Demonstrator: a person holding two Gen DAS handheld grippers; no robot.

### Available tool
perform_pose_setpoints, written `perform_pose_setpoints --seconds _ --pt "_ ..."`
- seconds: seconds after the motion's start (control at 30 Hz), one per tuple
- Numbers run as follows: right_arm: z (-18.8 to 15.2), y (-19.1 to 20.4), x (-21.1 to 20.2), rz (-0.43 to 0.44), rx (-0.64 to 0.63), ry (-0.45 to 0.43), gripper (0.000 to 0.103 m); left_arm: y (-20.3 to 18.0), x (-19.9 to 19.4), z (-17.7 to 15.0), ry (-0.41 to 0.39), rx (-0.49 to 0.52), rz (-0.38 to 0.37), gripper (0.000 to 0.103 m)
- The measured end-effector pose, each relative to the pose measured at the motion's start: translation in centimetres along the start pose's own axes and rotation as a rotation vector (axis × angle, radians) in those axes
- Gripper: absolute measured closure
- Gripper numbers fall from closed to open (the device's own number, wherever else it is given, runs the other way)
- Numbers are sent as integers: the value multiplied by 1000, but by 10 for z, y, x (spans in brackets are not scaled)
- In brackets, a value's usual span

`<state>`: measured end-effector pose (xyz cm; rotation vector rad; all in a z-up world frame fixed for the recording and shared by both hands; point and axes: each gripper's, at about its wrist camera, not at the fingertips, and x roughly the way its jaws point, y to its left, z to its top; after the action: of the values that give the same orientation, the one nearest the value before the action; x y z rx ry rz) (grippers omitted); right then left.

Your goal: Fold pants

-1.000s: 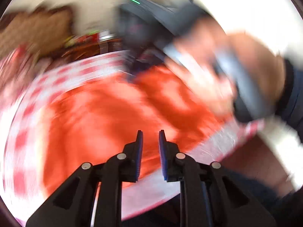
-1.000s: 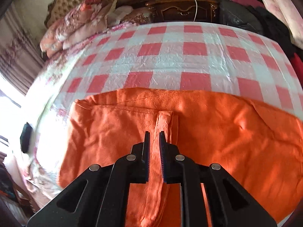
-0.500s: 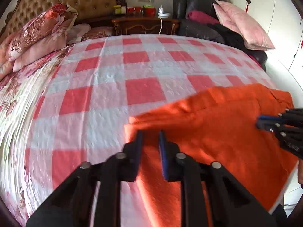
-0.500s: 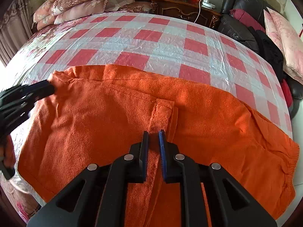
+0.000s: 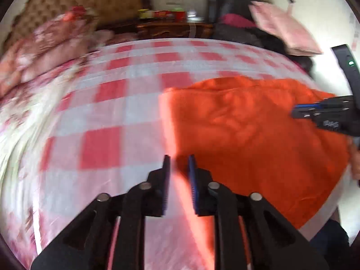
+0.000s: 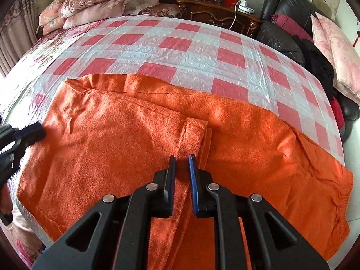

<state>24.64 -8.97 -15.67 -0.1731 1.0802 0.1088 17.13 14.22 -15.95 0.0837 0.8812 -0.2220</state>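
Note:
Orange pants [image 6: 117, 148] lie spread across the near part of the checked bed, with a folded flap [image 6: 195, 132] in the middle. My right gripper [image 6: 181, 164] hovers just over that flap. Its jaws are opening, and a strip of the fabric shows in the gap, not pinched. In the blurred left wrist view my left gripper [image 5: 179, 164] is over the pants' [image 5: 247, 130] left edge. Its jaws are opening too, with the orange edge running between them. Each gripper appears at the margin of the other's view: right gripper [image 5: 301, 110], left gripper [image 6: 33, 132].
The red-and-white checked sheet [image 6: 184, 51] covers the bed. Floral pillows [image 6: 90, 2] lie at the head, beside a wooden nightstand [image 6: 216, 11] with jars. A black leather chair [image 6: 285, 20] with pink cushions stands to the right. The bed's near edge lies just below the pants.
My left gripper has swung leftward to the pants' left edge and its picture is blurred now. The right gripper has barely moved. Both pairs of jaws stand slightly wider.

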Motion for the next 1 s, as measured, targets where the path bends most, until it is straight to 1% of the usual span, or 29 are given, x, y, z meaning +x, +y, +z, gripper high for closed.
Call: perform_pose_setpoints --seconds 0.03,0.07,0.13,0.17,0.23,0.27,0.3,0.33,0.37,0.4,0.43,0.47,0.5,0.53,0.57,0.63,0.73,0.9,1.0 --pt "0 -5 -1 3 21 9 77 4 -9 -4 -16 -12 1 82" --pt "-1 -8 -4 18 37 2 77 5 -20 -8 -32 -14 -17 82" --pt "-6 -11 -18 27 41 -32 77 0 -40 -15 -61 4 -82 82" --pt "-11 -7 -27 31 21 -52 77 -6 -46 -20 -61 16 -124 80" --pt "-24 6 -41 59 -16 -65 77 -20 -50 -31 -32 51 -164 80" --pt "-30 12 -43 60 -28 -60 76 -26 -49 -36 -14 71 -155 80" --pt "-35 17 -43 54 -38 -49 71 -31 -46 -41 8 87 -128 80" --pt "-43 21 -41 45 -45 -30 69 -32 -41 -46 28 92 -103 80" --pt "-49 23 -37 36 -41 -10 69 -31 -43 -49 11 88 -99 80" --pt "-55 23 -34 28 -32 6 68 -31 -45 -51 12 80 -101 80" --pt "-61 20 -34 21 -17 -6 59 -30 -43 -51 13 85 -87 78" --pt "-63 19 -34 3 -16 -7 55 -30 -41 -51 20 97 -43 70" --pt "-66 18 -35 -12 -19 -11 51 -27 -44 -52 16 98 6 52" --pt "-67 16 -35 -15 -16 -10 48 -24 -41 -52 16 84 8 51" --pt "-68 14 -34 -13 -8 -7 47 -20 -45 -52 13 56 -5 51" --pt "-70 10 -34 -3 8 -4 45 -16 -51 -51 -7 21 -5 52" --pt "-72 9 -34 3 7 -12 45 -21 -53 -47 -10 16 19 52" --pt "-76 5 -35 22 30 -12 43 -24 -49 -41 15 -40 -20 52" --pt "-77 2 -34 23 37 -10 37 -29 -38 -41 38 -18 0 52"
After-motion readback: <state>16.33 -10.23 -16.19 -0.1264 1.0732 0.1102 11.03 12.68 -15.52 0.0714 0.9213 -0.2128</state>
